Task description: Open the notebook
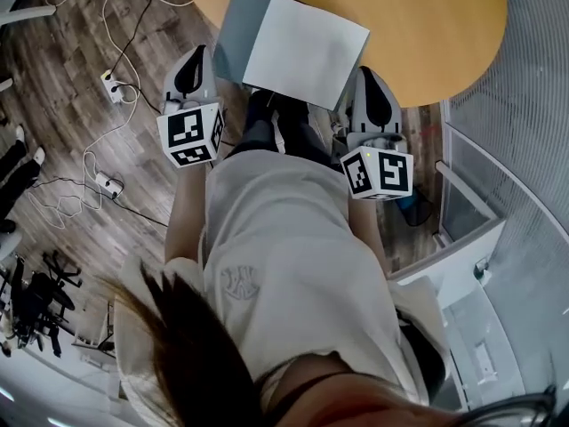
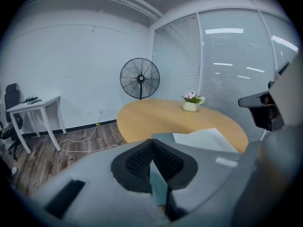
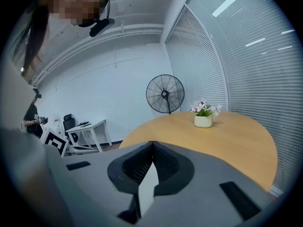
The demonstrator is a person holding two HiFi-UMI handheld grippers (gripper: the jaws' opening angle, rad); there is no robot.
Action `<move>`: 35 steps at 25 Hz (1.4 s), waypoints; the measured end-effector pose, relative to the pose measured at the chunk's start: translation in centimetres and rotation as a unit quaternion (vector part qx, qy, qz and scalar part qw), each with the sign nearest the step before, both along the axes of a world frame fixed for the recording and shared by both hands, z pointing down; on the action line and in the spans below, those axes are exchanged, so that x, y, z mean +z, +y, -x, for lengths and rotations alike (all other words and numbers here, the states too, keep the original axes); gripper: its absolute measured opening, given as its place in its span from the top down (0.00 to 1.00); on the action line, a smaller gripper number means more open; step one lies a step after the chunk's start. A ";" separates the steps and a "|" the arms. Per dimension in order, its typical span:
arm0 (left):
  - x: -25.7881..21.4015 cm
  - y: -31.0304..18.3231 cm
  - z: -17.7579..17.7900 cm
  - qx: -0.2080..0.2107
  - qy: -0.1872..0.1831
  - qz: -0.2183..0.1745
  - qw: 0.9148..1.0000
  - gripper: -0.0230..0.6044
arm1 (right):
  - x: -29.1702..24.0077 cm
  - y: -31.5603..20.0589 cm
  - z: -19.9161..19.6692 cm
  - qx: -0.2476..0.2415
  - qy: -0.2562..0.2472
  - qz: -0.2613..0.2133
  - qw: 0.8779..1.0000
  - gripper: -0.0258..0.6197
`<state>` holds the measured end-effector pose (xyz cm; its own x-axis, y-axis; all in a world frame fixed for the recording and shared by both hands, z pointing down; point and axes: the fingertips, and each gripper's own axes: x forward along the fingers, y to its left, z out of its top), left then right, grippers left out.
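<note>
Table (image 1: 427,25): round, wooden, smooth top, fills the upper part of the head view.

Notebook (image 1: 267,38): upper middle of the frame, at the table's near edge and partly overhanging it. Grey cover (image 1: 231,34) shows on the left, a white page (image 1: 307,50) on the right.

Left gripper (image 2: 152,148): at the notebook's lower left corner, jaws closed on a thin grey-green sheet. We take it for the cover's edge.

Right gripper (image 3: 152,149): at the lower right corner, jaws pinched on a thin white sheet, likely the page.

Handling, our judgement: the notebook is light, and its leaves are thin and floppy. They bend rather than lift flat. The page would tear or crease under a hard pull, and the book may slide on the smooth wood. We think the free edge near a corner, away from the spine, is the best hold. One side should be steadied while the other swings over.
</note>
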<state>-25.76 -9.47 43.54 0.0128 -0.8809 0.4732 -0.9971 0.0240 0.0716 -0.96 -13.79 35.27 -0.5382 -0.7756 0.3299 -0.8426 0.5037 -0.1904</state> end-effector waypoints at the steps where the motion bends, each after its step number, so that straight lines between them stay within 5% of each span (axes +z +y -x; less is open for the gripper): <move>1: -0.8 -0.3 -0.1 0.002 -0.001 -0.009 1.000 0.94 | -0.3 0.0 -0.1 0.000 -0.001 -0.002 1.000 0.96; 15: -10.5 -2.6 -3.0 0.040 -0.004 -0.106 0.994 0.94 | -5.3 -0.4 -1.8 0.014 -0.014 -0.047 0.999 0.96; 35: -20.5 -4.7 -12.3 0.118 -0.007 -0.201 0.973 0.94 | -11.7 -1.5 -8.7 0.049 -0.029 -0.093 0.994 0.96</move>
<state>-13.47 -14.22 23.03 0.2322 -0.9682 0.0934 -0.9726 -0.2319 0.0146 7.76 -15.27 23.52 -0.4705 -0.8701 0.1467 -0.8800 0.4504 -0.1509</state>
